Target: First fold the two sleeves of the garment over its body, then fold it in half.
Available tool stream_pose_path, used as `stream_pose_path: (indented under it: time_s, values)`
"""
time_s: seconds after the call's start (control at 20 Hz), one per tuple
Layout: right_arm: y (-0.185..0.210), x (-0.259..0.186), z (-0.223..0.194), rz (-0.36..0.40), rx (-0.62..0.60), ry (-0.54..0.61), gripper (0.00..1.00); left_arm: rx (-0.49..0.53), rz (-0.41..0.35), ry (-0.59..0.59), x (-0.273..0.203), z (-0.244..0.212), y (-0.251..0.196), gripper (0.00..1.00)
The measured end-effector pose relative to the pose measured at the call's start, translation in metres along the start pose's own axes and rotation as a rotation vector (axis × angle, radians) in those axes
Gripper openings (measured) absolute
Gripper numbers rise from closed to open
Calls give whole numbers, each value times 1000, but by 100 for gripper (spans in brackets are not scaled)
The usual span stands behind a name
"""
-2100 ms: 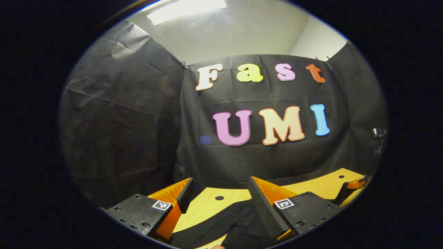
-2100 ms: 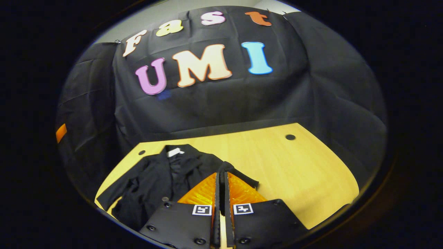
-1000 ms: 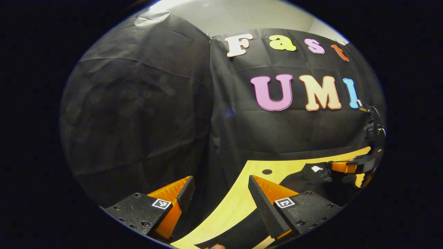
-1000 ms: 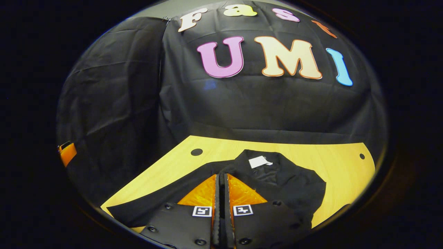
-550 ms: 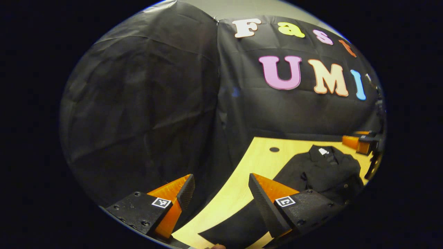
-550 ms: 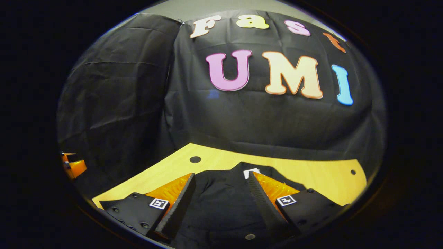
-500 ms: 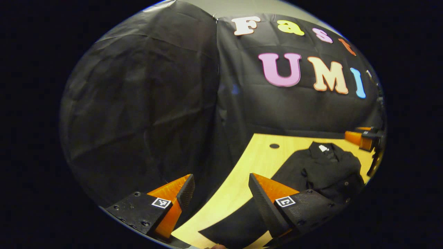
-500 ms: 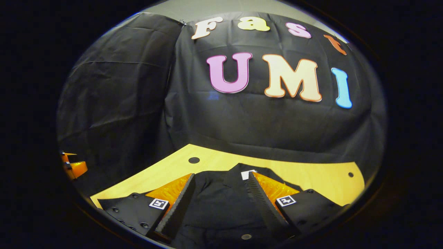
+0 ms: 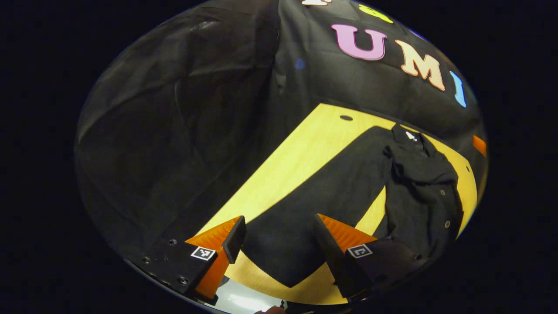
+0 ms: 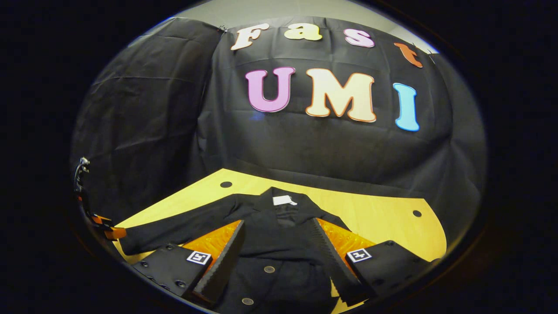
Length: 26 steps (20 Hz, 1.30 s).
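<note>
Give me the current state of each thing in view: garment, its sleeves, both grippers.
garment: lying flat on the table, collar end toward the booth wall, not folded in half.
right sleeve: folded over the body.
left sleeve: stretched out flat on the table, unfolded.
left gripper: open, its fingers astride the left sleeve's cuff end.
right gripper: open, over the garment's body.

The jacket (image 9: 418,183) is matt black cloth, soft and creased, with small shiny buttons (image 10: 269,269) down its front. Beneath the jacket, the table (image 9: 305,152) is smooth, pale wood with a faint sheen.
</note>
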State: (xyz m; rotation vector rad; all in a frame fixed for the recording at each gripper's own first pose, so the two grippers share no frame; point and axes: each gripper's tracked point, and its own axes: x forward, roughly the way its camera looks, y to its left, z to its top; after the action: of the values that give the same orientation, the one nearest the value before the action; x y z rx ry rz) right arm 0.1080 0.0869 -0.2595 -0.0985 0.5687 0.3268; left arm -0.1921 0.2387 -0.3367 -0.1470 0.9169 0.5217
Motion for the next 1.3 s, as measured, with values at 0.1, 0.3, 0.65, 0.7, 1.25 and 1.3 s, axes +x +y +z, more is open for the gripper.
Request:
stream_pose_path:
  time_s: [0.1,0.3,0.65,0.7,1.25,1.3]
  values:
    - [-12,-9,-3,-22,2,-2,97,-36,1,51,6,-21,1,94]
    - [-30,-25,-5,-55,0,-6,97,-66,24,59,19,-29,1,97]
    - [-44,-48,-14,-65,20,-18,97,-29,-1,8,18,-32,-5,22]
    - [-44,-51,-16,-62,27,-20,97,-30,15,13,21,-30,-4,2]
    - [-60,-86,-32,-96,80,-32,97,109,-122,-286,2,129,-82,0]
    - [-65,-88,-34,-109,88,-32,97,128,-141,-308,2,143,-94,0]
